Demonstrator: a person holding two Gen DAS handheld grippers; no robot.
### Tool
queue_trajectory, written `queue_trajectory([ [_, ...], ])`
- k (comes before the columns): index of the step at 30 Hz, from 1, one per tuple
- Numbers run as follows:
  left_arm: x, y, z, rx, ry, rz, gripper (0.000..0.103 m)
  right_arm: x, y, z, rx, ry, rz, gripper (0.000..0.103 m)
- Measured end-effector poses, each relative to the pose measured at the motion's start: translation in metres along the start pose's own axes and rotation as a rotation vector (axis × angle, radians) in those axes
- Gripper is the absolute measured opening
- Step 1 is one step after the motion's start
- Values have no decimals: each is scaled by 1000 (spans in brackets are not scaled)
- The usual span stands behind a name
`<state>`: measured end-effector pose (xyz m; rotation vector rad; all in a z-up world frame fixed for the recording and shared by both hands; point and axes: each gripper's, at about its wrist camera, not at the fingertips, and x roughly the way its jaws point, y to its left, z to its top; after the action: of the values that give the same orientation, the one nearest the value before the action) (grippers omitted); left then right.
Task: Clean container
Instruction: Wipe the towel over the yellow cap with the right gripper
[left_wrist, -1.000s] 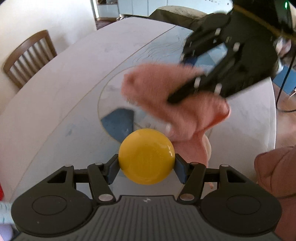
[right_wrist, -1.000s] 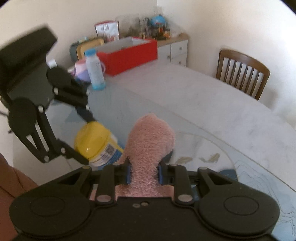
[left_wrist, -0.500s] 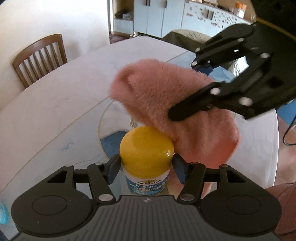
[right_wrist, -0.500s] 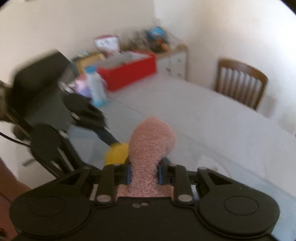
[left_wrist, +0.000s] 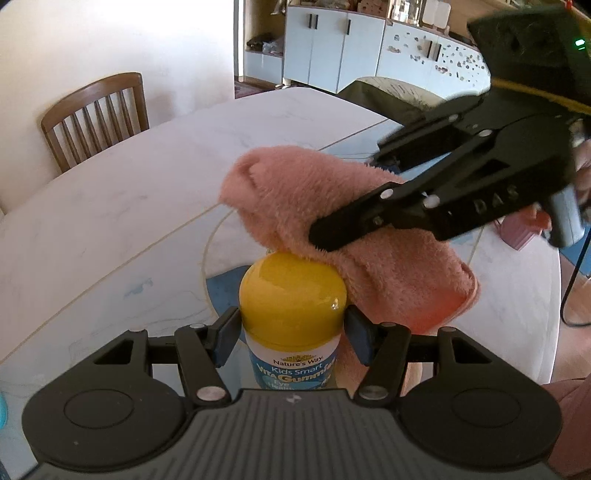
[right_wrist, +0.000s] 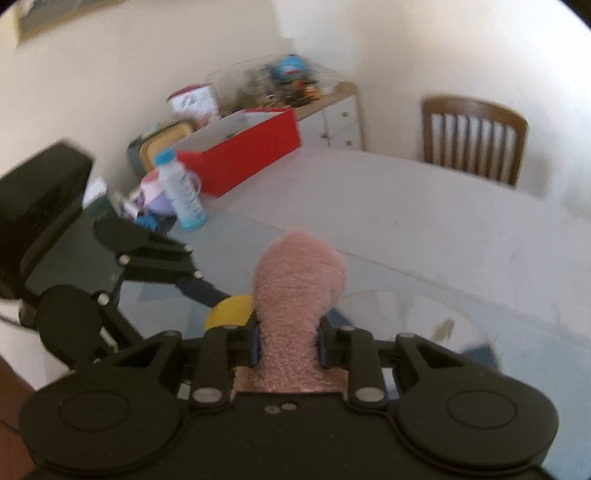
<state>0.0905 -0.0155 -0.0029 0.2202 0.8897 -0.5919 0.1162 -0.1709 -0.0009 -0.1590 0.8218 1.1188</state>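
A vitamin gummies bottle (left_wrist: 293, 343) with a yellow cap (left_wrist: 291, 295) and a blue-and-white label stands upright, held by my left gripper (left_wrist: 291, 339), which is shut on it just below the cap. My right gripper (right_wrist: 288, 347) is shut on a fluffy pink cloth (right_wrist: 295, 291). In the left wrist view the pink cloth (left_wrist: 332, 221) rests on the far right side of the cap, with the right gripper's black body (left_wrist: 461, 184) coming in from the upper right. From the right wrist view only a sliver of the yellow cap (right_wrist: 229, 312) shows left of the cloth.
A white marble table (left_wrist: 129, 206) with a round glass inset (right_wrist: 424, 310) lies below. A wooden chair (left_wrist: 96, 118) stands at its far side. A red box (right_wrist: 243, 151), a small blue-capped bottle (right_wrist: 181, 195) and clutter sit at the table's end. A person's pink sleeve (left_wrist: 569, 424) is at right.
The bottle has tilted up from cap-toward-camera to upright, so its label shows. The right gripper with the cloth rose and now rests on the cap's far right side.
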Motion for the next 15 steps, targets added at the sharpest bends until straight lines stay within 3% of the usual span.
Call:
queue_trajectory([
  [4, -2, 5, -2, -26, 0, -4, 61, 3, -27, -16, 197, -26, 58, 25],
  [7, -2, 7, -3, -29, -2, -3, 61, 17, -39, -34, 281, 24, 82, 25],
  [11, -3, 7, -5, -30, 8, 0, 61, 32, -23, -49, 155, 136, 20, 25],
  [15, -3, 6, -3, -20, 25, 2, 61, 13, -21, -47, 145, 106, 27, 25],
])
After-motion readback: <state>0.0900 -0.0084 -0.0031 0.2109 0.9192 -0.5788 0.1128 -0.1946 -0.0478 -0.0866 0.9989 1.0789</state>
